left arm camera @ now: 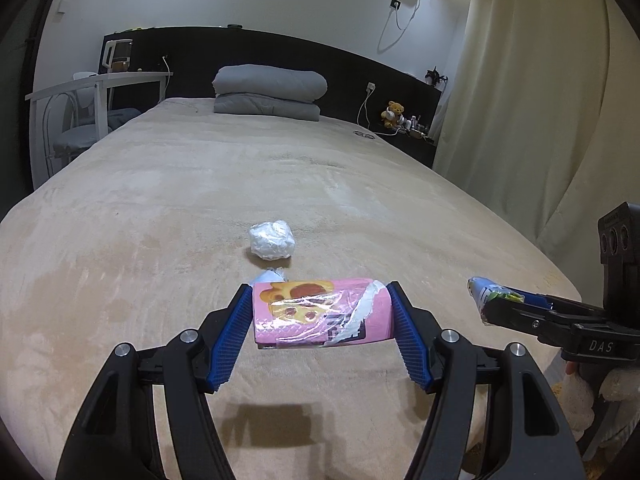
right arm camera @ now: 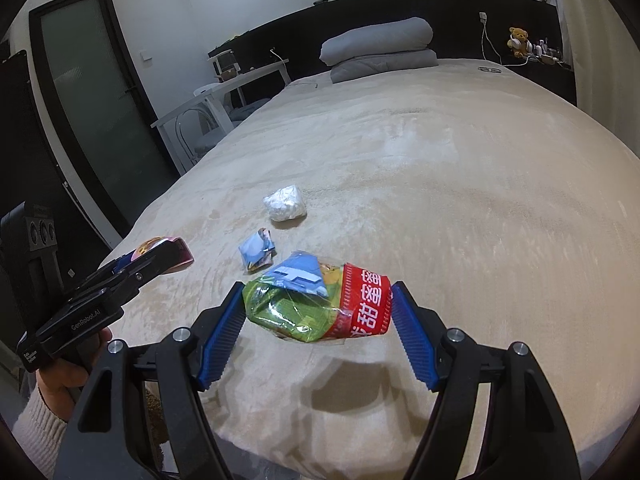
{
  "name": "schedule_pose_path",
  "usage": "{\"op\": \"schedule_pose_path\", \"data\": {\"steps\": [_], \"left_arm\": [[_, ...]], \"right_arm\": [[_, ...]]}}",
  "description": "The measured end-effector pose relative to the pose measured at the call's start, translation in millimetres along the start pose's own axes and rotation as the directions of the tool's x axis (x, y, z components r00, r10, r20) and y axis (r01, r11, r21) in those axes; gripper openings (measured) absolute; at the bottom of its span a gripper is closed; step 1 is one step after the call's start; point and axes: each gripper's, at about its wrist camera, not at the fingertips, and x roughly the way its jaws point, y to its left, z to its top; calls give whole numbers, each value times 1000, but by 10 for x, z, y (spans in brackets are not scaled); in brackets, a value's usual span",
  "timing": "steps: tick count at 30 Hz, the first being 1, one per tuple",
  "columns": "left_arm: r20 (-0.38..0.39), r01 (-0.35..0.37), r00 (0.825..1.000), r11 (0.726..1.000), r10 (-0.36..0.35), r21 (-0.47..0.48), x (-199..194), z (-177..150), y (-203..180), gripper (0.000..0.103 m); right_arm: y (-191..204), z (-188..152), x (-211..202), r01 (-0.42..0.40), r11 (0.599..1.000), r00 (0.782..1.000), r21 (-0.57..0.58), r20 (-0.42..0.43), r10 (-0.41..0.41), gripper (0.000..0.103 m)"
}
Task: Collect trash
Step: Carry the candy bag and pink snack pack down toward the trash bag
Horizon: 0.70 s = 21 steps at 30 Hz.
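Left gripper [left arm camera: 322, 314] pinches the pink packet [left arm camera: 320, 312]; right gripper [right arm camera: 318, 306] squeezes a crinkly wrapper [right arm camera: 316, 304]. Both seem feather-light and slippery, best held mid-body; the crumpled tissue [left arm camera: 272, 240] looks soft.

A wide bed [right arm camera: 460, 184] covered with a beige plush blanket is seen. On it, toward the near end, a crumpled white plastic ball [right arm camera: 285, 203] is laid, and just in front of it a small crumpled blue wrapper [right arm camera: 257, 253] (the two apart). At the head end, two folded grey quilts [left arm camera: 269, 94] are stacked, and a pair of spectacles [left arm camera: 363, 134] is laid near the right edge.
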Motion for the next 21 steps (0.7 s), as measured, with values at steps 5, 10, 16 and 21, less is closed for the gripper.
{"op": "schedule_pose_path", "data": {"steps": [5, 10, 16, 21], "left_arm": [[6, 16, 1000, 1000, -15, -1, -200, -161, -73, 65], [7, 36, 999, 999, -36, -2, -385, -352, -179, 65], [4, 62, 998, 998, -62, -13, -563, -533, -265, 66], [-13, 88, 996, 996, -88, -16, -624, -671, -358, 65]], "right_arm": [[70, -228, -173, -3, 1000, 1000, -5, 5, 3, 72], [125, -419, -291, -11, 1000, 1000, -9, 2, 11, 72], [150, -607, -408, -19, 1000, 1000, -20, -4, 19, 72], [142, -715, -476, -31, 999, 999, -23, -11, 31, 72]]}}
